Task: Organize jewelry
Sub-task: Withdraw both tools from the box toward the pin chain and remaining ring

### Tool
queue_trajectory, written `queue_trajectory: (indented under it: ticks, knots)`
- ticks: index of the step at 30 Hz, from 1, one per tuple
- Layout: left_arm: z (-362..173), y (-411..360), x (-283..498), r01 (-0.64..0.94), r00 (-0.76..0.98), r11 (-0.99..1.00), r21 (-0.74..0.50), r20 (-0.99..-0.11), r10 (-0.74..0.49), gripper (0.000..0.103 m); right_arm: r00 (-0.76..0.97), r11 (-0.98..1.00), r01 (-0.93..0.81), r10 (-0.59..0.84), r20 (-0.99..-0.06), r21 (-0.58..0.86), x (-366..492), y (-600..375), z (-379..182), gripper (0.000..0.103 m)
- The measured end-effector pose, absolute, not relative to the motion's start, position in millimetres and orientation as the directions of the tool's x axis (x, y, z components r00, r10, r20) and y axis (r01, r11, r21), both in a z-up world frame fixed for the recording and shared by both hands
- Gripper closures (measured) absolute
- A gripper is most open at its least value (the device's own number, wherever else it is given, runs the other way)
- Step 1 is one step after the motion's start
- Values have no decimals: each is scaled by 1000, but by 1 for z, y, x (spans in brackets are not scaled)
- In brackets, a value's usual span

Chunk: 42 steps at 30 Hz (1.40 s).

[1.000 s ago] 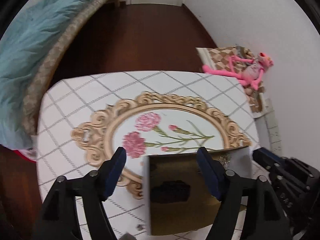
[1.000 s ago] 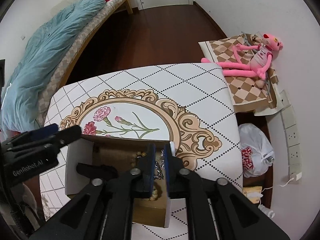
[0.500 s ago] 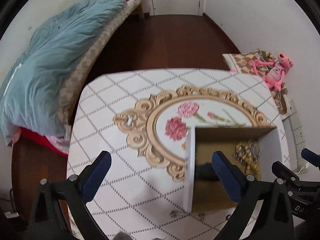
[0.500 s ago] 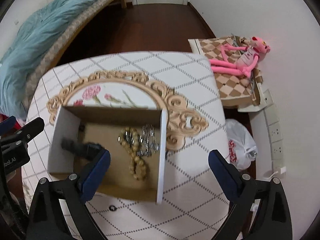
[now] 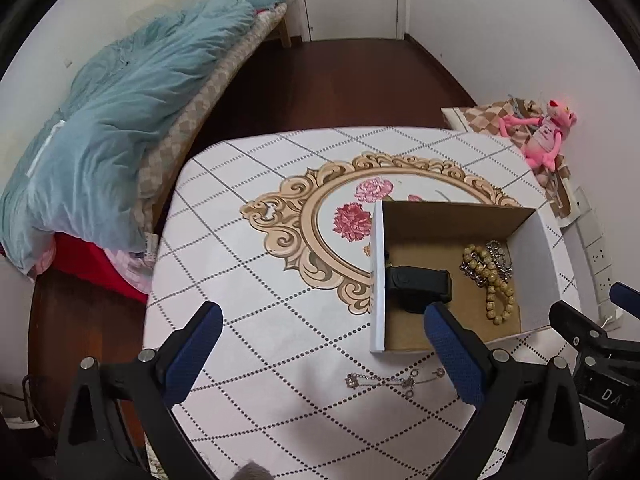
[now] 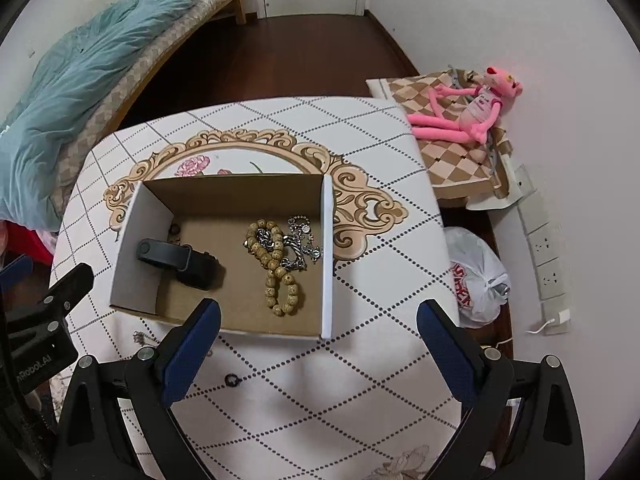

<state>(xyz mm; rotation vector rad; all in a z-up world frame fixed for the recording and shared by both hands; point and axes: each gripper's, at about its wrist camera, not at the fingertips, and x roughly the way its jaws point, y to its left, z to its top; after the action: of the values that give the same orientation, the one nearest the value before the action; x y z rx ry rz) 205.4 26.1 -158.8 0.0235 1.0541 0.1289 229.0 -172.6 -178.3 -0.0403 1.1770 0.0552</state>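
Observation:
An open cardboard box [image 6: 327,248] [image 5: 377,280] sits on the patterned table. Inside lie a wooden bead bracelet [image 6: 276,268] [image 5: 490,280], a silver chain [image 6: 301,244] [image 5: 498,254] and a black watch band [image 6: 176,258] [image 5: 418,282]. A thin silver bracelet [image 5: 394,380] lies on the table in front of the box, and a small dark ring [image 6: 232,379] lies nearby. My left gripper [image 5: 320,356] is open and empty, above the table left of the box. My right gripper [image 6: 318,350] is open and empty, above the box's near edge.
The table [image 6: 360,380] has a white diamond-pattern cloth with a floral medallion. A bed with a blue duvet [image 5: 100,120] stands to the left. A pink plush toy [image 6: 472,108] on a checked cushion, a white plastic bag [image 6: 476,280] and wall sockets are on the right.
Both grippers have opened wide and pulled up and back from the box. The right one let go of the jewelry, which now lies inside the box.

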Motion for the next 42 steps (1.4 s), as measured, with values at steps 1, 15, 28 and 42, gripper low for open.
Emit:
queue_trajectory:
  ticks: [1, 15, 28, 42]
  knots:
    - [-154, 26, 202, -99, 496, 992, 82, -860, 121, 0, 389, 998, -64, 22, -921, -3, 227, -173, -175, 3]
    - [-105, 22, 154, -99, 592, 993, 62, -798, 109, 0, 521, 999, -35, -8, -854, -31, 172, -179, -112, 3]
    - [-97, 30, 132, -116, 611, 993, 34, -785, 98, 0, 546, 999, -34, 11, -838, -9, 142, -173, -97, 3]
    - [-225, 70, 127, -199, 376, 970, 138, -903, 205, 0, 346, 992, -103, 107, -932, 76, 151, -128, -254, 26]
